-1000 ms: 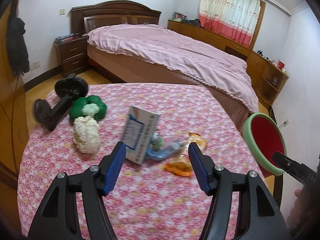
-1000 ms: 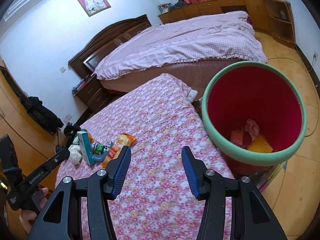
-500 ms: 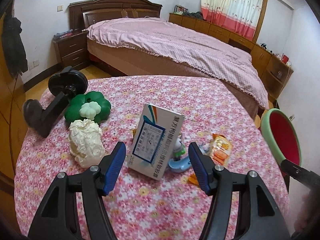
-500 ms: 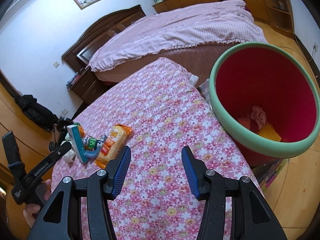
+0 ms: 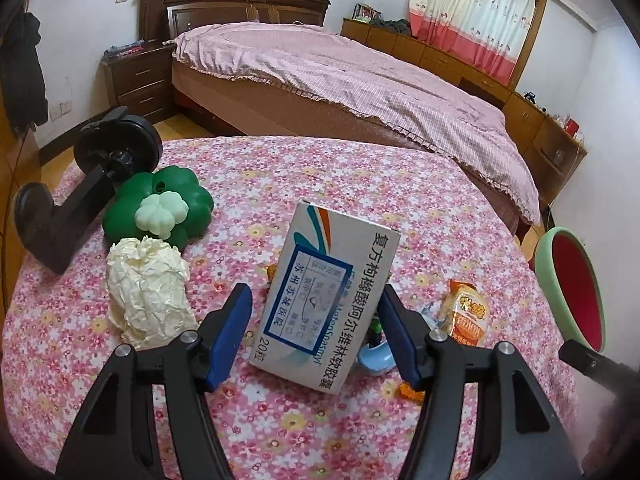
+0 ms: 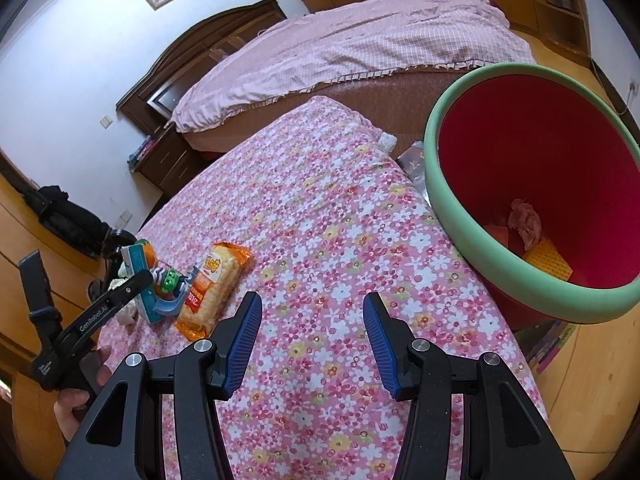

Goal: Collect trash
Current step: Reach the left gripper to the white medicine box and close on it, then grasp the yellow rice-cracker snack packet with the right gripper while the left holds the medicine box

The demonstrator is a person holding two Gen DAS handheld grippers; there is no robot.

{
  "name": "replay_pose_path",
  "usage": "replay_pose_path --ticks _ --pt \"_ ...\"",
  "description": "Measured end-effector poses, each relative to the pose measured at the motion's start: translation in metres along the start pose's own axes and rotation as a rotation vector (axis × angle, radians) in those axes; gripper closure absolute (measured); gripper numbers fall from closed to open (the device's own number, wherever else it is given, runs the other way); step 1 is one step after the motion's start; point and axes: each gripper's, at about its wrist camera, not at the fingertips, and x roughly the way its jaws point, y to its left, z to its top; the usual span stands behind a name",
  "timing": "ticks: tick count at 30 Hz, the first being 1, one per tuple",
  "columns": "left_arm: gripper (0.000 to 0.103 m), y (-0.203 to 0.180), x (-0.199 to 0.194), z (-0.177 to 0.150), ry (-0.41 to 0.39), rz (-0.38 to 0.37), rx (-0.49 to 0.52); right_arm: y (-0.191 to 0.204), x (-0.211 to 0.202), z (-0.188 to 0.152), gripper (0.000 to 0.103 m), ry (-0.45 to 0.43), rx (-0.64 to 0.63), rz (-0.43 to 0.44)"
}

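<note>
Left hand-held gripper (image 5: 316, 332): spread, jaws just closing in, white rectangular cardboard medicine box with blue printed label (image 5: 326, 300) standing tilted between the blue pads, not yet pinched. Right hand-held gripper (image 6: 312, 344): spread, empty, held above the flower-patterned pink worktop (image 6: 320, 216).

Risk, as a judgement: box leaning and standing on a narrow edge; uneven pad contact likely to tip or twist it out of the jaws. Small blue and green plastic toy (image 5: 374, 344) just behind the right-side pad; possible snagging or dragging along with the box.

Surroundings: crumpled cream paper ball (image 5: 148, 284) just left of the left pad. Green clover-shaped plastic item (image 5: 158, 208) and black dumbbell-like object (image 5: 80, 184) further left and beyond. Orange snack packet (image 5: 466, 314) right of the jaws. Red bin with pale green rim (image 6: 524, 184) right of the right hand-held gripper, beside the worktop edge, some trash already inside.
</note>
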Motion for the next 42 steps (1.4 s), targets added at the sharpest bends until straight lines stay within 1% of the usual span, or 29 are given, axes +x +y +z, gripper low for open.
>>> replay_pose_path --ticks 1,7,11,15,18,20,25,27,31,35,42 --pt "0.046 0.001 0.0 0.0 -0.001 -0.011 -0.004 0.0 0.001 0.0 0.049 0.003 0.0 0.0" --pt "0.046 0.003 -0.01 -0.001 -0.027 -0.019 -0.015 0.005 0.003 0.0 0.049 0.01 -0.008 0.002" --pt "0.046 0.004 -0.029 0.001 -0.056 -0.03 -0.026 0.011 0.002 0.001 0.049 0.007 -0.026 0.005" --pt "0.046 0.012 -0.049 -0.001 -0.077 -0.024 -0.069 0.022 0.001 0.002 0.049 0.005 -0.054 0.014" --pt "0.046 0.024 -0.061 -0.005 -0.083 0.01 -0.112 0.034 0.004 0.001 0.049 0.008 -0.084 0.019" --pt "0.046 0.035 -0.067 -0.01 -0.082 0.05 -0.141 0.042 0.007 0.001 0.049 0.014 -0.1 0.023" --pt "0.046 0.06 -0.074 -0.024 -0.077 0.129 -0.2 0.062 0.018 -0.003 0.049 0.033 -0.134 0.033" --pt "0.046 0.069 -0.074 -0.03 -0.072 0.15 -0.216 0.071 0.024 -0.005 0.049 0.043 -0.15 0.036" --pt "0.046 0.086 -0.073 -0.037 -0.064 0.168 -0.253 0.087 0.036 -0.009 0.049 0.061 -0.178 0.032" --pt "0.046 0.094 -0.072 -0.042 -0.074 0.188 -0.259 0.103 0.051 -0.012 0.049 0.069 -0.211 0.005" --pt "0.046 0.101 -0.067 -0.043 -0.084 0.164 -0.276 0.119 0.076 -0.015 0.049 0.083 -0.247 -0.052"
